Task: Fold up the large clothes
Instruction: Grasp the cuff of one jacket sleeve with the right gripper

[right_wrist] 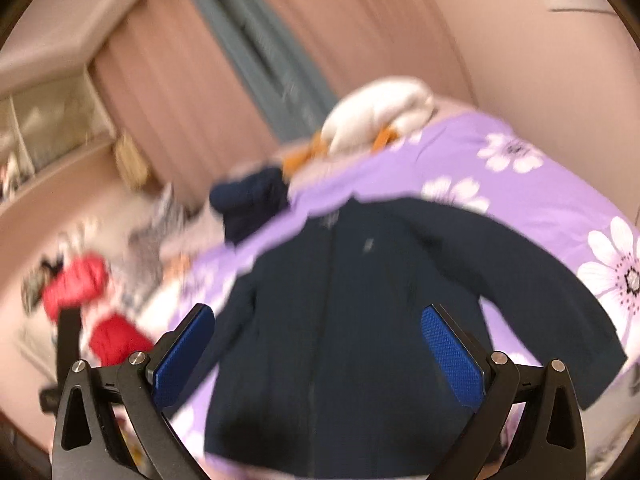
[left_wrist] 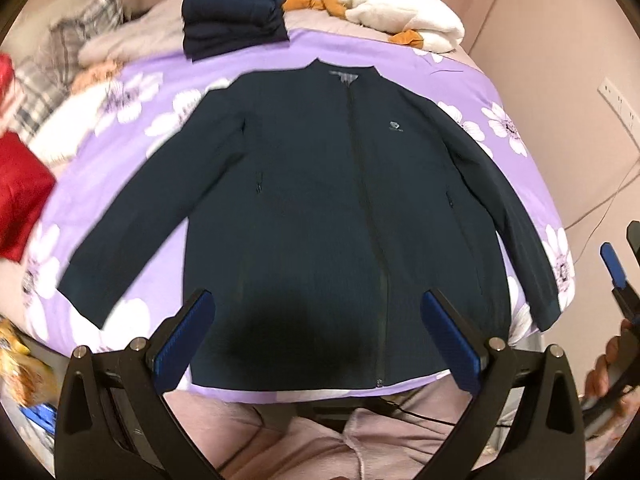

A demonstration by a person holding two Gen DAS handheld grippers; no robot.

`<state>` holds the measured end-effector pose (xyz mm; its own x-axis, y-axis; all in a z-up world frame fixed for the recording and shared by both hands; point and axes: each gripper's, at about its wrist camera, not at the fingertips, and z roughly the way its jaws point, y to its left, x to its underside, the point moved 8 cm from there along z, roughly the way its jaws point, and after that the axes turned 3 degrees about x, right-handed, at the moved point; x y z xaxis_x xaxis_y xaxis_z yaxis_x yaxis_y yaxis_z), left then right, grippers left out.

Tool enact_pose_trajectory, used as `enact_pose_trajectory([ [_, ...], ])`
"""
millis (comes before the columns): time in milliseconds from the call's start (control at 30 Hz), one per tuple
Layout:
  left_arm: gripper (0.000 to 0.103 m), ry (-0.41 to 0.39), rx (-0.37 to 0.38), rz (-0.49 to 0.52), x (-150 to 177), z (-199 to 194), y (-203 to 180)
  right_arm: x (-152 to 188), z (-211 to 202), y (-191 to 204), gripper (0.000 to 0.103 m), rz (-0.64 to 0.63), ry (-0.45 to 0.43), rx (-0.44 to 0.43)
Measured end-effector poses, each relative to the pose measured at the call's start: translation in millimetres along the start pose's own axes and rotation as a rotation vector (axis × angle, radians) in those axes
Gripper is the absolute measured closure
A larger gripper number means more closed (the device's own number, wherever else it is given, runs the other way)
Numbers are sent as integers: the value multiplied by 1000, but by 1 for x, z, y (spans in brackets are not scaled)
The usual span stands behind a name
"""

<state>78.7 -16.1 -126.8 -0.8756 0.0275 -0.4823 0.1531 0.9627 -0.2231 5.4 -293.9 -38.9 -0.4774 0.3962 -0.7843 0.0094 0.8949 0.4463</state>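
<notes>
one jacket (left_wrist: 320, 208) (flat), two grippers (left_wrist: 316, 340) gaping

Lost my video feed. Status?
Both grippers, left and right, open, empty. Dark navy zip jacket flat, unfolded on purple floral bedspread. Nothing obstructing.

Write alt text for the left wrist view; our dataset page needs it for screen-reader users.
A dark navy jacket lies flat, zipped, sleeves spread, on a purple floral bedspread. The open left gripper hovers above its hem. Folded dark clothes and a white bundle sit beyond the collar.
</notes>
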Motion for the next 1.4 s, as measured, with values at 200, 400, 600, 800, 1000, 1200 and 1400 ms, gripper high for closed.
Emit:
enact_pose_trajectory([
  [200,0,-42,136,-92,11,3,3,-2,17,-31,0,28,-82,30],
  [400,0,-231,262,-90,6,-28,-5,13,27,-21,0,-49,-94,-113],
  [600,0,-268,326,-68,-6,-24,-9,16,23,-51,0,90,-100,-141],
  [800,0,-253,553,-165,-14,1,-17,23,13,-108,0,183,-62,10],
  [1000,0,-152,603,-131,-15,21,-41,39,-18,-197,0,386,-75,142],
  [1200,0,-137,573,-112,-28,30,-47,76,-44,-263,0,553,-77,248],
  [1400,0,-99,550,-74,-34,43,-62,103,-51,-300,1,667,-96,251],
])
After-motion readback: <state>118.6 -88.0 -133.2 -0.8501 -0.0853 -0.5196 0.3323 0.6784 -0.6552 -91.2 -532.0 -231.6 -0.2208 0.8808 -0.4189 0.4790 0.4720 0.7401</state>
